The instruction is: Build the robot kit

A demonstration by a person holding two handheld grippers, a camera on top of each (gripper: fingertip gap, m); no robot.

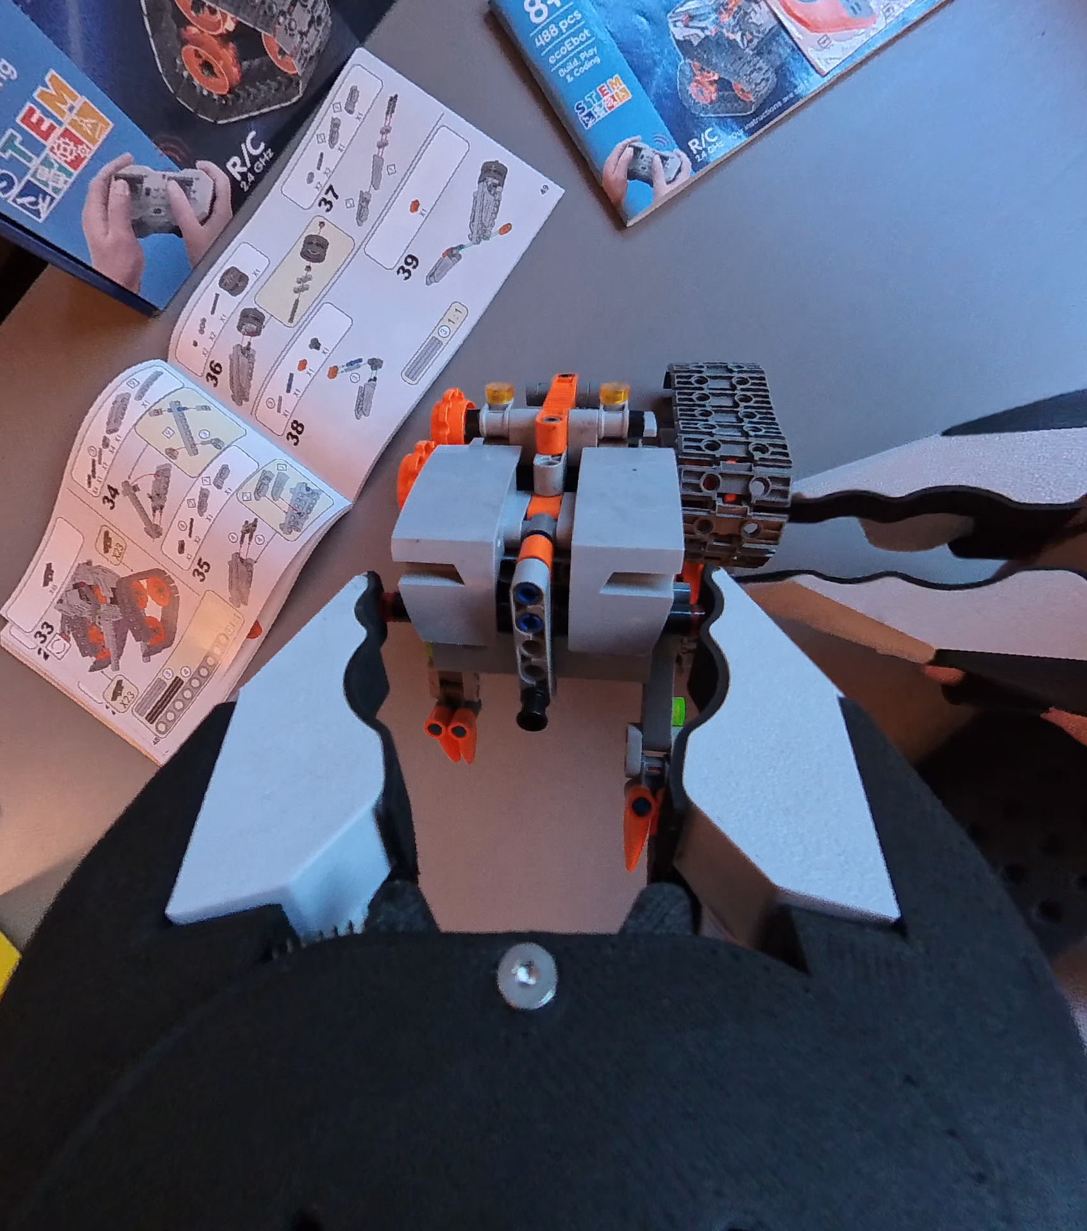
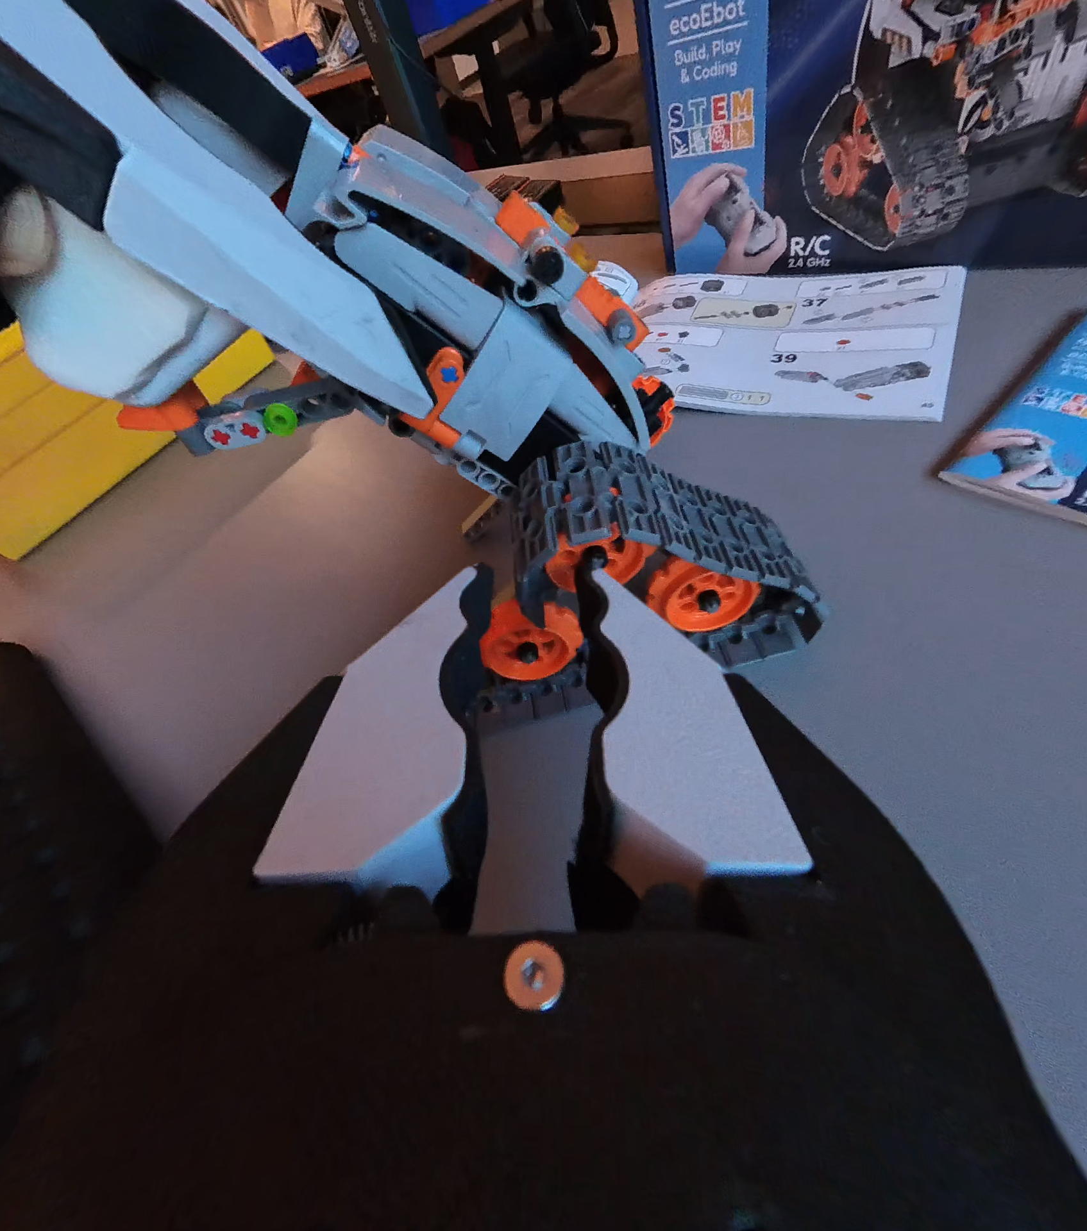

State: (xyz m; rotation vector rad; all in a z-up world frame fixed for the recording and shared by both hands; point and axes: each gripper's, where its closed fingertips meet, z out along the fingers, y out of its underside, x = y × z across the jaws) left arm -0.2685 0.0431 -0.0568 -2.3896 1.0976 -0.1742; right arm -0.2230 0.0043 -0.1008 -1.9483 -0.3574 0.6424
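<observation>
Left wrist view: your left gripper (image 1: 540,599) clamps toy robot model (image 1: 537,533) by body, lifted off grey table (image 1: 927,266), steadying it. Your right gripper (image 2: 530,586) pinches grey track (image 2: 660,526) over orange wheels (image 2: 704,599). Open instruction booklet (image 1: 327,333) lies nearby, readable.

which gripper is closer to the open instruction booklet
Left. The left gripper, clamping the brick robot model, sits just beside the open instruction booklet; the right gripper grips the model's tread on the far side.

Glossy plastic robot model (image 1: 537,533); paper booklet (image 1: 300,373)
</observation>
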